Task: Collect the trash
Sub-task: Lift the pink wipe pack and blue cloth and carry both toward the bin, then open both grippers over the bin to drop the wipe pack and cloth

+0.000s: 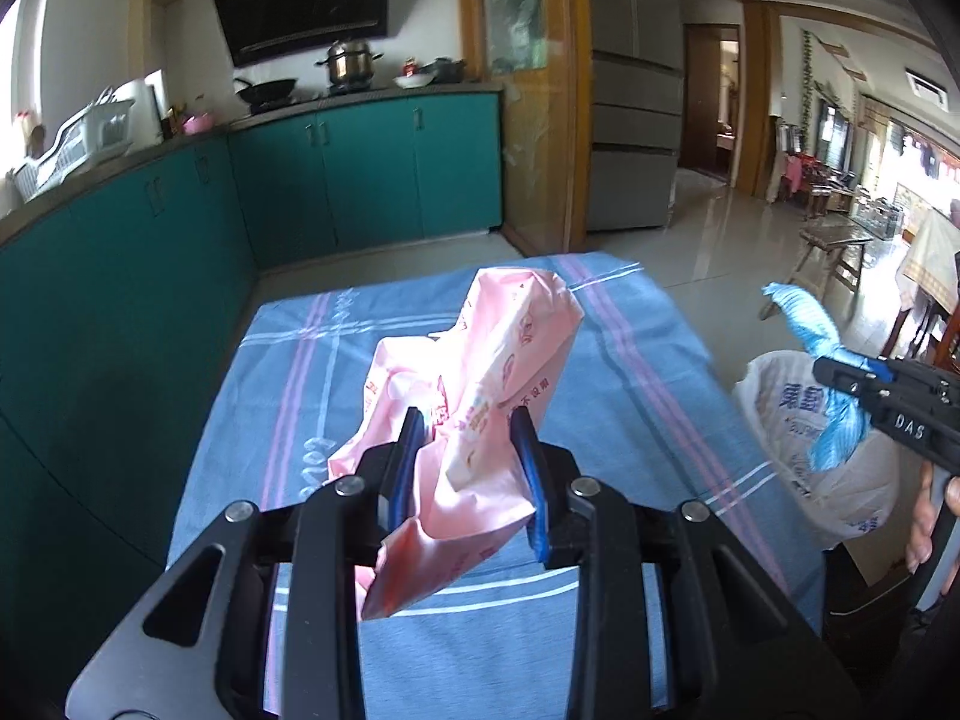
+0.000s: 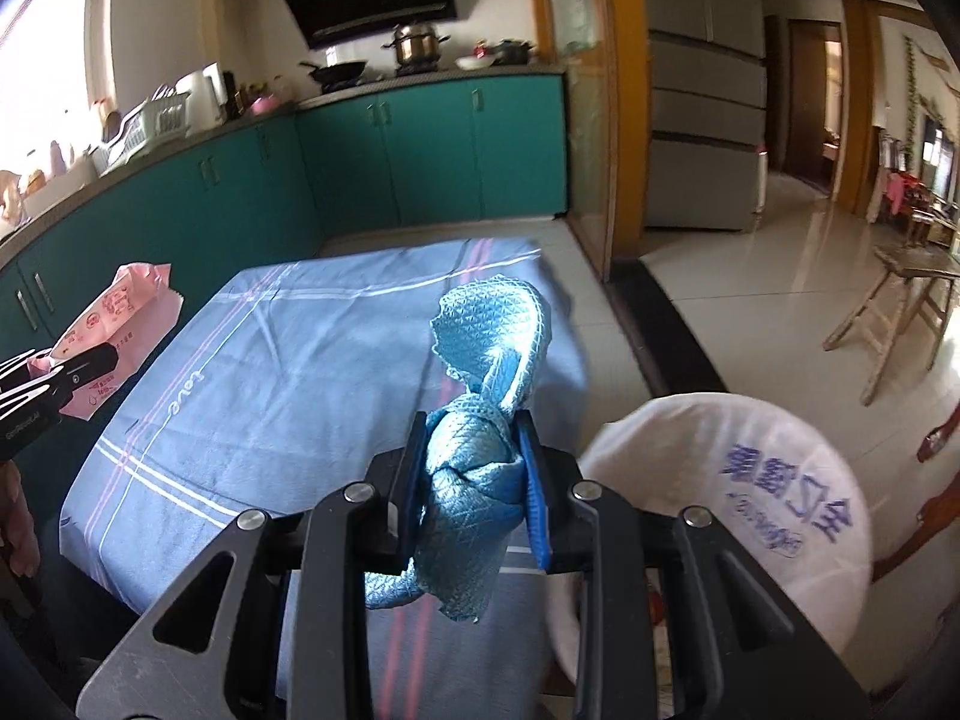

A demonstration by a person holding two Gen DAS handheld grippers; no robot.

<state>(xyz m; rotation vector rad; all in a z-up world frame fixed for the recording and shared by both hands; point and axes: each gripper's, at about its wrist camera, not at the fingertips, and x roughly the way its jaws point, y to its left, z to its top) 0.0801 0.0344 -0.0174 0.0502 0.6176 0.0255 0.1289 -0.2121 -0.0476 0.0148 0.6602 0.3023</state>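
Fingers of left gripper clamped on pink wrapper, lifted above worktop centre. Right gripper clamped on blue cloth by worktop's right edge, beside white bin bag, prob. for dropping in.

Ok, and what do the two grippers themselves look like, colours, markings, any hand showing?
Both are black angular frames with silver round bolt heads and blue pads on the fingers. The left gripper shows this in its own view; the right gripper matches. Seen from the left wrist, white "DAS" lettering marks the right gripper's side. Bare fingers grip its handle; no sleeve visible.
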